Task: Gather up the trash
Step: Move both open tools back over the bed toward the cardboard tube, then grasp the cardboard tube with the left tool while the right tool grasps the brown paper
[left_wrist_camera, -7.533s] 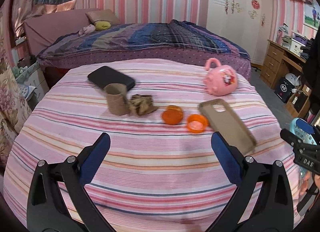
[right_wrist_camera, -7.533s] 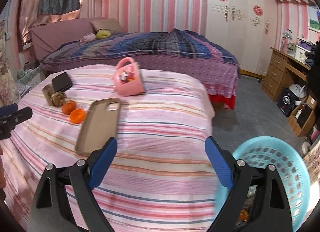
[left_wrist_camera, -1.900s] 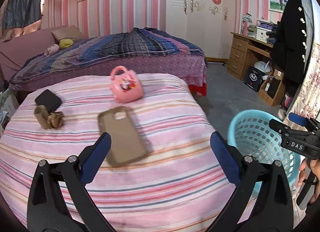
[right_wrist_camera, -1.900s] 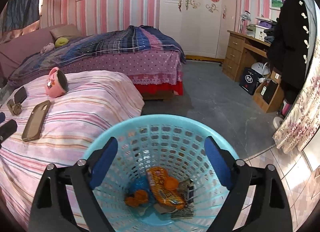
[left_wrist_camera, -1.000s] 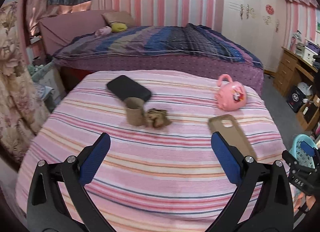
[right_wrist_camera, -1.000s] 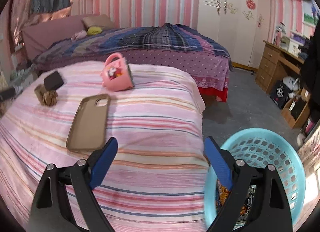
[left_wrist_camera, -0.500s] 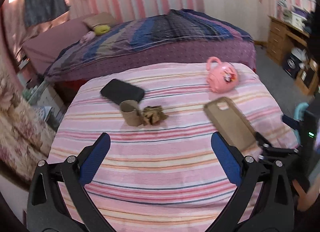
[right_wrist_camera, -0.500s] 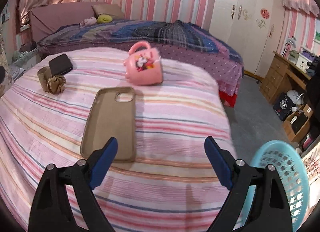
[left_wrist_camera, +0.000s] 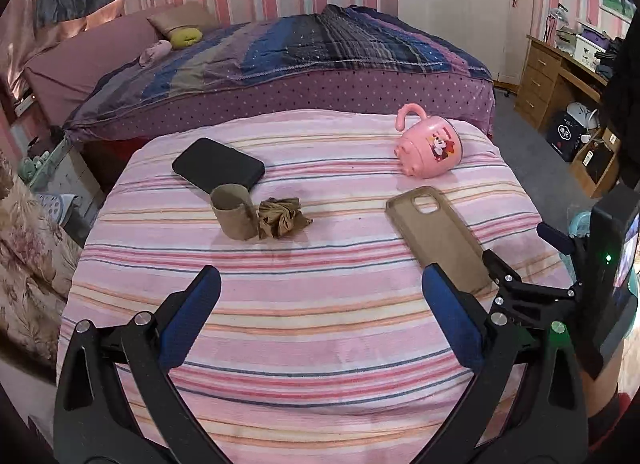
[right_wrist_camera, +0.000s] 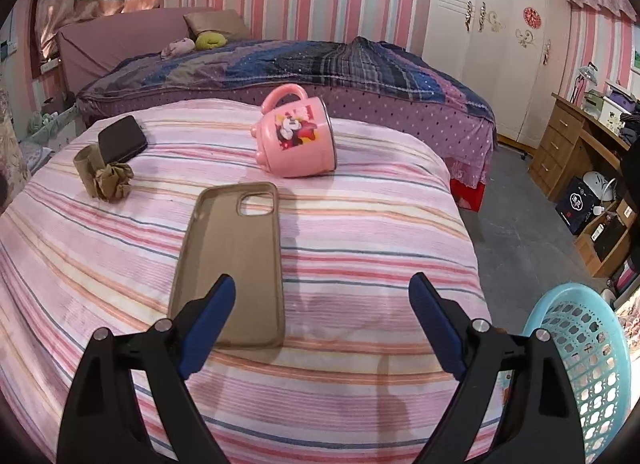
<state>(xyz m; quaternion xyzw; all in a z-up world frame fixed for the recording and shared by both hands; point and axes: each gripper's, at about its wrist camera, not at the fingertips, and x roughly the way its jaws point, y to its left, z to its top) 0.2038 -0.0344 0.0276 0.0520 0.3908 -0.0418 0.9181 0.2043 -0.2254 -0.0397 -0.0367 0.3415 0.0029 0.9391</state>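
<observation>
A brown cardboard tube [left_wrist_camera: 233,216] and a crumpled brown paper wad [left_wrist_camera: 281,216] lie side by side on the pink striped cover [left_wrist_camera: 320,328]. They also show far left in the right wrist view, the tube [right_wrist_camera: 85,167] and the wad [right_wrist_camera: 114,180]. My left gripper [left_wrist_camera: 320,304] is open and empty, hovering above the cover in front of them. My right gripper [right_wrist_camera: 322,308] is open and empty over the cover's near right part, beside the blue trash basket [right_wrist_camera: 580,364].
A brown phone case [left_wrist_camera: 436,236] [right_wrist_camera: 236,260], a pink mug on its side [left_wrist_camera: 430,151] [right_wrist_camera: 298,141] and a black wallet [left_wrist_camera: 218,169] [right_wrist_camera: 122,139] lie on the cover. A purple bed [left_wrist_camera: 300,63] stands behind. A wooden desk [right_wrist_camera: 576,151] stands right.
Both grippers swung back from the basket to face the striped cover. The two orange pieces seen on the cover 7.5 s ago are gone from it. Both grippers stayed open.
</observation>
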